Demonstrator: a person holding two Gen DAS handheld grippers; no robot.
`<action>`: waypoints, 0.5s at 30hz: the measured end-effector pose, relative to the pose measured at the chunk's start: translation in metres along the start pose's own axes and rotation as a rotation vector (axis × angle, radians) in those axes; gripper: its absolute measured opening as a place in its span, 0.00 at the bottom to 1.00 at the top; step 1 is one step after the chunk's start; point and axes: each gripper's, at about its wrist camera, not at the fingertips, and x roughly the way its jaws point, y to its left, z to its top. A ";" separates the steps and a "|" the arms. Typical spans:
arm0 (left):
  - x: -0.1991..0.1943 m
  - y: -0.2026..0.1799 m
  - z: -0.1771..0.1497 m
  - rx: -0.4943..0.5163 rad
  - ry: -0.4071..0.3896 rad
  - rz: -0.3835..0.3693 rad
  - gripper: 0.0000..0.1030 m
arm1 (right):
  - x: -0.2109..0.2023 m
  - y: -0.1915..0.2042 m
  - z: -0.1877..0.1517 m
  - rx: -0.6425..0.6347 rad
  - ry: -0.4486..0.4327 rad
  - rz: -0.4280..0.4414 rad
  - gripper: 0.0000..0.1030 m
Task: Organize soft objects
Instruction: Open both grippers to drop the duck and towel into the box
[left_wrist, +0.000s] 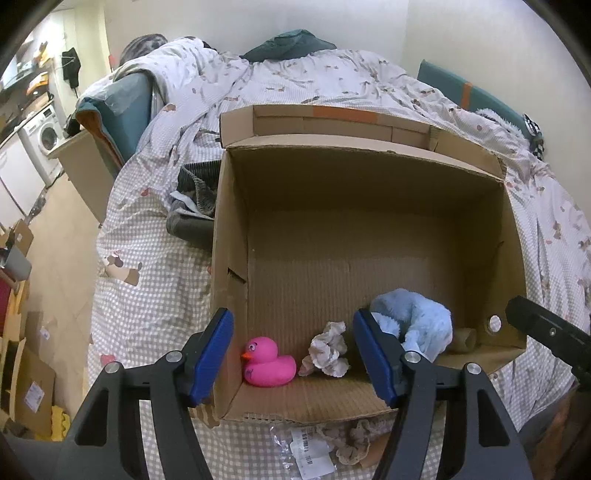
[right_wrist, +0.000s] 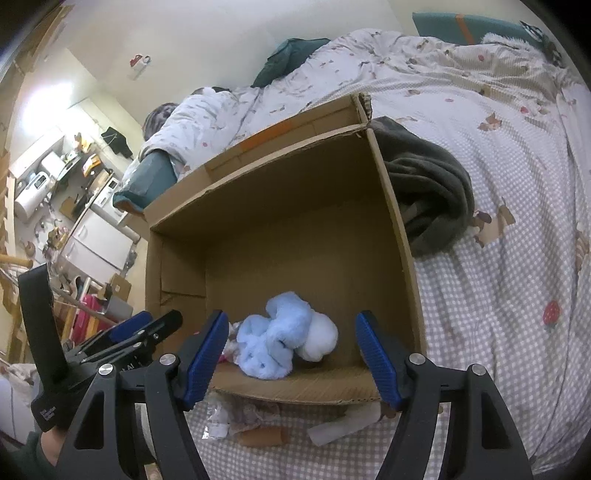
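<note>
Both my hand-held grippers, left (left_wrist: 293, 356) and right (right_wrist: 291, 356), gape empty over the cardboard box (left_wrist: 229, 236); reaching down could snag its near wall and shove it along the bed (left_wrist: 147, 280).

box (left_wrist: 236, 229) on bed (left_wrist: 155, 266) | duck (left_wrist: 269, 363) left of plush (left_wrist: 417, 325), inside

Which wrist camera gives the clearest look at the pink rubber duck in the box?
The left wrist view: the pink duck sits whole and unobstructed in the cardboard box, near its corner. In the right wrist view only a pink sliver shows, hidden behind that gripper's finger and the blue plush.
</note>
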 end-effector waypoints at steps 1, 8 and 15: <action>0.000 0.000 0.000 -0.001 0.002 0.000 0.63 | 0.000 0.000 0.000 -0.001 -0.001 0.001 0.73; -0.006 0.003 -0.004 0.003 -0.003 0.005 0.63 | -0.003 0.001 -0.002 -0.011 -0.001 -0.014 0.73; -0.026 0.012 -0.008 -0.014 -0.040 0.008 0.63 | -0.012 0.000 -0.007 -0.012 -0.006 -0.028 0.73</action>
